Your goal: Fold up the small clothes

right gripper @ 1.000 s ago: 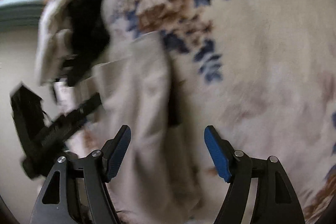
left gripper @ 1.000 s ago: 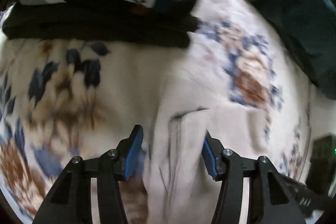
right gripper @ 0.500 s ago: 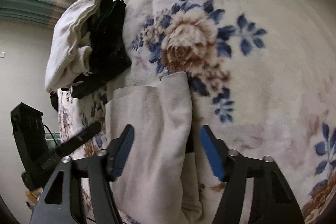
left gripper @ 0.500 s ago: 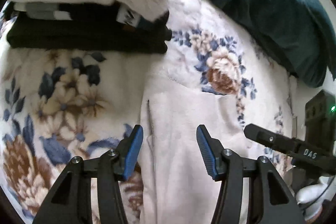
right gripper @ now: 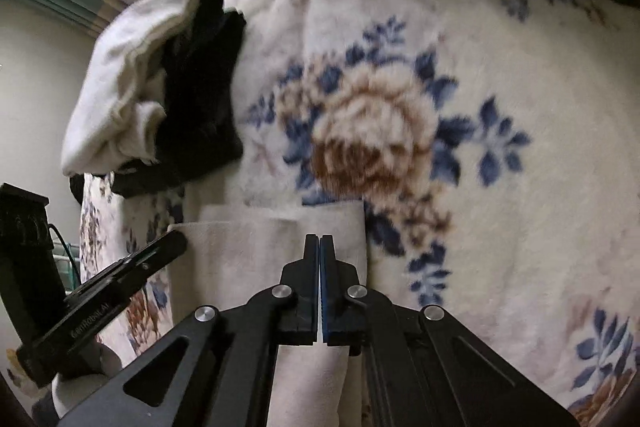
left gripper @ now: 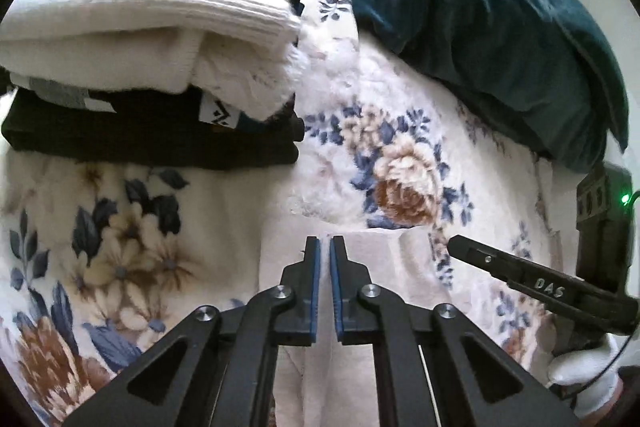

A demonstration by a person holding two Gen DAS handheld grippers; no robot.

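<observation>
Left gripper (left gripper: 324, 247) has just been closing and now has its jaws nearly together, with a thin fold of the cloth (left gripper: 376, 267) apparently pinched between the blue pads; the right gripper (right gripper: 320, 245) has likewise just been closing, its jaws meeting over the same cloth's far edge. Whether fabric is truly caught in the right one is hard to say, since the pads hide the contact line.

That pale cloth lies on the bed (left gripper: 132, 203), just in front of the stack (left gripper: 152, 67) of folded clothes and to its right, with its far hem nearest the stack.

The step in hand looks like taking the far hem at two points to fold it over. To do it well, both grippers should lift together and keep level with each other, so the hem stays straight and taut between them. Carrying it back evenly toward the near end should lay one half squarely over the other. A one-sided pull would likely skew the crease, and a weak pinch could let the soft fabric slip out.

Much is cut off: the cloth's near end runs under the grippers and out of view, so its full length and kind cannot be told. The right wrist view is blurred. A teal blanket (left gripper: 480, 27), beyond the stack, is only partly seen.
</observation>
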